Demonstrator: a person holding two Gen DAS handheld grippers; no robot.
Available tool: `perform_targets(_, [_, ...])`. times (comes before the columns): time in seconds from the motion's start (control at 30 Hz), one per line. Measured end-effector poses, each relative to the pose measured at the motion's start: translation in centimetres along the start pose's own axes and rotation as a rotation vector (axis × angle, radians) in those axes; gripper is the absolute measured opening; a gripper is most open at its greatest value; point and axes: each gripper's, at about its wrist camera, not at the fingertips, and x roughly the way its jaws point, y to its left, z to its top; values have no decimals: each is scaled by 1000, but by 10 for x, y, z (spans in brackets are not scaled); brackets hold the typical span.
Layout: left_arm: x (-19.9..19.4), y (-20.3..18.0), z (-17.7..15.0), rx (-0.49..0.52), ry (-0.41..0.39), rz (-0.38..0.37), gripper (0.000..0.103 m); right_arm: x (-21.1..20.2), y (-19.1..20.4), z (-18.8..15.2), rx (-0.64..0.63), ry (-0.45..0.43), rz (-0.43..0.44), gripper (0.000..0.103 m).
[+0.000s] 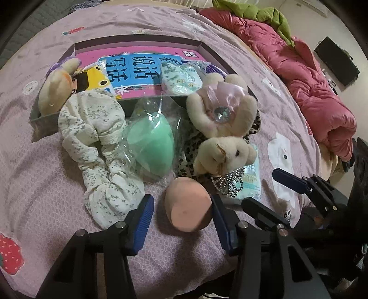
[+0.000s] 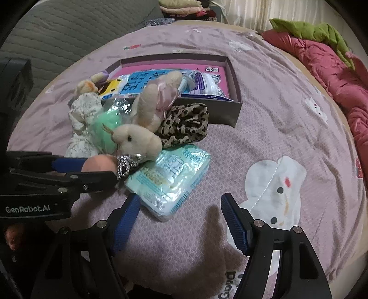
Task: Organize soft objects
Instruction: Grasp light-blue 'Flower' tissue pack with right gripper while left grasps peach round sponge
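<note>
Between our left gripper [image 1: 181, 207] pads low in the frame sits the peach sponge egg [image 1: 187, 204], one pad touching, the other apart. Our right gripper [image 2: 180, 207] gapes empty over the bedspread [image 2: 276, 110], bottom centre.

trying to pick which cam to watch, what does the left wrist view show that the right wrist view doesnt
Only the left wrist view: the peach sponge seen whole between the left tool's blue pads, the right pad touching it, a gap at the left one; also a strawberry patch on the bedspread.

Only the right wrist view: the open right tool over bare bedspread, folded clothes far behind, and the tissue pack unobstructed.

Both: the box, the cream rabbit plush, green sponge, floral cloth, red quilt.
</note>
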Motion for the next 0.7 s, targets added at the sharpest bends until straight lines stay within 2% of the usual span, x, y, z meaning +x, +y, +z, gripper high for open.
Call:
perform_targets(0.07, [-2, 3, 0, -8, 1, -11, 51, 0, 3, 2, 14, -6, 16, 74])
perform_targets(0.33, [-6, 14, 3, -36, -4, -38, 51, 13, 26, 6, 7, 0, -36, 75])
perform_targets(0.47, [-6, 16, 4, -47, -7, -45, 50, 21, 25, 12, 82, 0, -68, 77])
perform_targets(0.57, [-5, 19, 3, -48, -1, -47, 50, 28, 25, 12, 101, 1, -61, 79])
perform_targets(0.63, [-4, 18, 3, -45, 2, -49, 50, 31, 27, 11, 84, 7, -110, 79])
perform_targets(0.7, [-3, 16, 3, -42, 1, -50, 51, 29, 18, 8, 113, 11, -108, 79])
